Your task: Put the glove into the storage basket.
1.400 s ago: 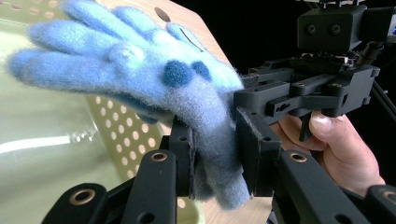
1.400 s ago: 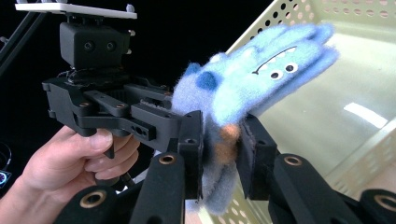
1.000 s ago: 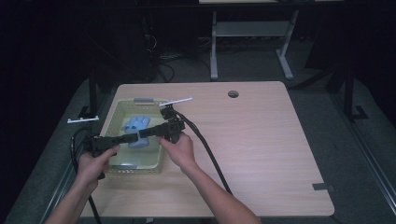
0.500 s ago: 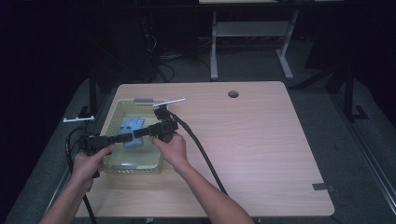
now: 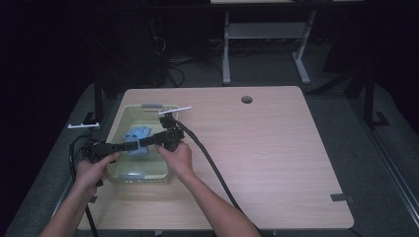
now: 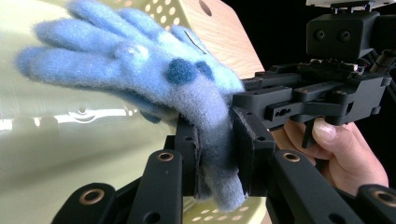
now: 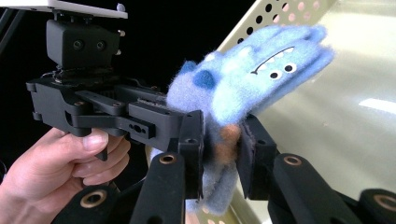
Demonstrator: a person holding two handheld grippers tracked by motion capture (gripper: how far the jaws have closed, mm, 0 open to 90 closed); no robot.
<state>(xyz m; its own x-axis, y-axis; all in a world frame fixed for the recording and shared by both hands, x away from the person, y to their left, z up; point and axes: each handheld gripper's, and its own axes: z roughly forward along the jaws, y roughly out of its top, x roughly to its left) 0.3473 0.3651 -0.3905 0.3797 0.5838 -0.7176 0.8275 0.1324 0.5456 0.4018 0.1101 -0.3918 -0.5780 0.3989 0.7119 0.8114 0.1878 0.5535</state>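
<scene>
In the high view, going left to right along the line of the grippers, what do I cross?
Left hand → left gripper → blue glove held over the basket → right gripper → right hand → black cable → bare table.

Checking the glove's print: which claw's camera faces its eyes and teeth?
The right claw's: its view shows the glove's white eyes and toothed mouth; the left claw's view shows dark blue spots instead.

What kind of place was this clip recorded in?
Probably a lab or workshop: a bare light wooden table with a cable hole, dark surroundings with metal-framed benches, and loose cables on the grey floor.
</scene>
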